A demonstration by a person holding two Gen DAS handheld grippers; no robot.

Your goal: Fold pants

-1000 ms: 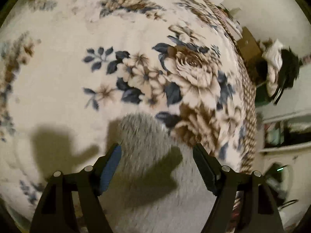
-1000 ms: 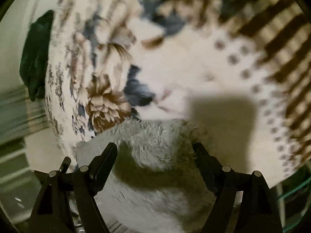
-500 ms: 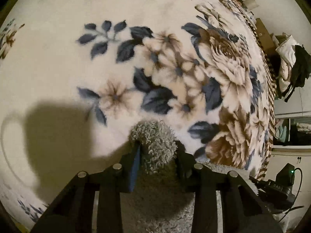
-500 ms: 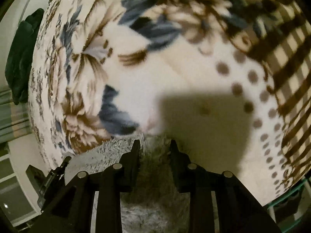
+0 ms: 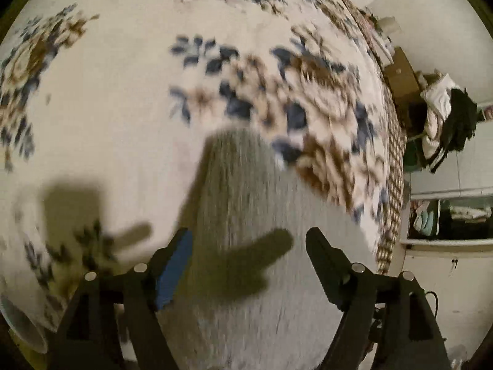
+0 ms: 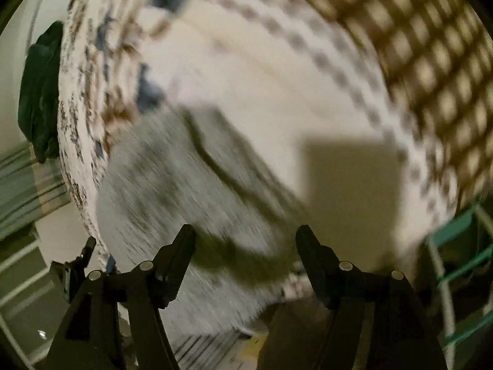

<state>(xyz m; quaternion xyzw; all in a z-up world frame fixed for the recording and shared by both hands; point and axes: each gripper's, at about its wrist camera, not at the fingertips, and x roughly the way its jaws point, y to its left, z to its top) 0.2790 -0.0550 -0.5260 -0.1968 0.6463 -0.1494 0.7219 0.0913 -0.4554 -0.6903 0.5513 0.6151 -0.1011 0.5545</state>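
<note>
The grey fuzzy pants [image 5: 246,215] lie flat on the floral blanket [image 5: 123,108], blurred by motion. My left gripper [image 5: 248,240] is open and empty, its jaws spread wide above the grey fabric. In the right wrist view the pants [image 6: 185,191] lie on the same blanket [image 6: 277,77] with a fold ridge across them. My right gripper [image 6: 245,237] is open and empty above the pants.
The blanket's checked border [image 6: 416,46] runs along the bed edge. A chair with piled clothes [image 5: 443,114] and shelves [image 5: 446,215] stand to the right of the bed. A dark garment [image 6: 40,92] hangs at the left. A green wire rack [image 6: 462,262] stands at the lower right.
Both grippers were shut on the pants' edge half a second ago. Both have opened, let the fabric go and pulled back above it.
</note>
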